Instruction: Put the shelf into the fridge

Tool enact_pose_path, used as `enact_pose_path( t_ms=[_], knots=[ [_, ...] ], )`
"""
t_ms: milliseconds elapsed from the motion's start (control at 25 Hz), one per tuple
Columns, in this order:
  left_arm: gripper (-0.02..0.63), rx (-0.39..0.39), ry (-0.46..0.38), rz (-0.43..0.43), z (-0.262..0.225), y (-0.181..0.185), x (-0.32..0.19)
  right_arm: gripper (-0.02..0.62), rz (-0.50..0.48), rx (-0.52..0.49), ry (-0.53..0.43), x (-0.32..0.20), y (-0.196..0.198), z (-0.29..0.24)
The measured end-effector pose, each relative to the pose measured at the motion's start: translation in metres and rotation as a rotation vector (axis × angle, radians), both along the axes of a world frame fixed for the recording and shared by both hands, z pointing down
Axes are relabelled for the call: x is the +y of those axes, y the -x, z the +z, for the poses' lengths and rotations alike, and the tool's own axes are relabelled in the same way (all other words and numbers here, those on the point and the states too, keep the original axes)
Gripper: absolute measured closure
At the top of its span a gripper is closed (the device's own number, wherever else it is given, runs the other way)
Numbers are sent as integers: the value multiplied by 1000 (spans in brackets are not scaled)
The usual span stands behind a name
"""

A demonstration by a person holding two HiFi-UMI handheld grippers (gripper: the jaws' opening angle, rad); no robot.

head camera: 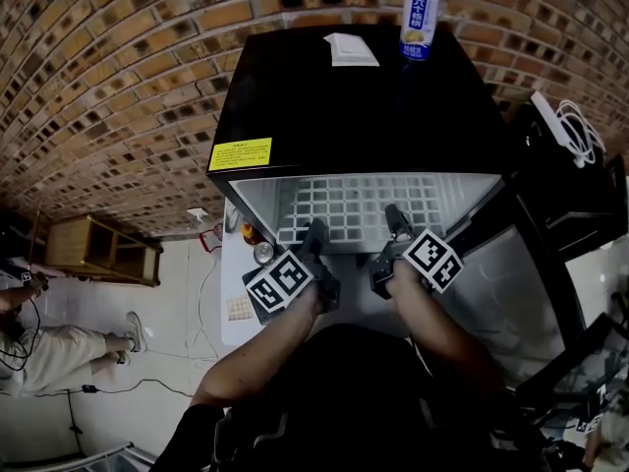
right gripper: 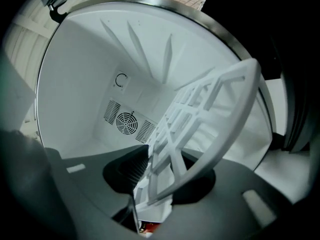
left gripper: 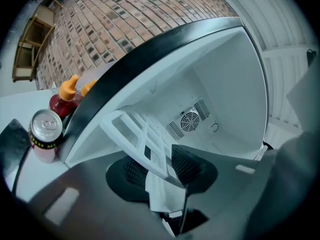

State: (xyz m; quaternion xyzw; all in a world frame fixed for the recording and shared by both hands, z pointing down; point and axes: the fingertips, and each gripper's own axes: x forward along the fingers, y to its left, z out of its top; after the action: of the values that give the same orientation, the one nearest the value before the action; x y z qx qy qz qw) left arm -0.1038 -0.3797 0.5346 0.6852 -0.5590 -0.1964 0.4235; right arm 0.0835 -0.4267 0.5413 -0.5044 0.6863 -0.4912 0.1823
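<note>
**Q:** Where is the shelf?

**Me:** The shelf is partly inside the fridge. It lies across the opening, with its near edge poking out of the fridge mouth toward me.

**Q:** And your tongs?

**Me:** My left gripper is clamped on that near edge, toward the fridge's left wall. My right gripper straddles the same edge nearer the fridge's right wall. Its jaws stand wide, though, and the pads look slack on the plastic (I wouldn't trust it to carry any weight).

**Q:** What could go wrong from here?

**Me:** Mostly the one-sided support. I can't see any ledges on the fridge's side walls, so I can't say the shelf is seated. If it isn't, the end by the fridge's right wall could sag and twist in my left grip, and the shelf would wedge crooked between the walls. Pushing it deeper in that state would probably jam the grid — or crack a bar.

**Q:** Anything outside the fridge?

**Me:** Yes, two things. A silver can stands just left of the fridge, beside a red sauce bottle. A sideways jerk to free a stuck shelf could knock it over. A tall blue can also sits on top of the fridge — a hard shove could rock the cabinet and tip it.
</note>
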Motion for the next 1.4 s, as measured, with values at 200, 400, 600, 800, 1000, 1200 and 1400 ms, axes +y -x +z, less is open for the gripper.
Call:
enact_pose_path(
  t_ms=[200,400,600,800,1000,1200,1400],
  knots=[
    [482,-46,-6,-16,-2,4,-20,442,6,-4,8,-19,3,-1],
    [477,-60,-17,-17,0,3,-28,442,10,3,-2,-27,3,1],
    [472,-68,-19,-24,0,5,-38,442,0,-1,-1,-37,5,1],
    [468,-90,-38,-34,0,6,-44,440,-1,13,-10,-43,5,1],
    [466,-116,-49,-44,-3,10,-45,436,-7,19,-16,-44,6,1],
    [453,-122,-55,-27,-1,7,-47,433,-1,19,-8,-45,5,2],
    [448,-168,-57,-56,-6,15,-46,431,-4,22,-8,-45,6,3]
  ],
)
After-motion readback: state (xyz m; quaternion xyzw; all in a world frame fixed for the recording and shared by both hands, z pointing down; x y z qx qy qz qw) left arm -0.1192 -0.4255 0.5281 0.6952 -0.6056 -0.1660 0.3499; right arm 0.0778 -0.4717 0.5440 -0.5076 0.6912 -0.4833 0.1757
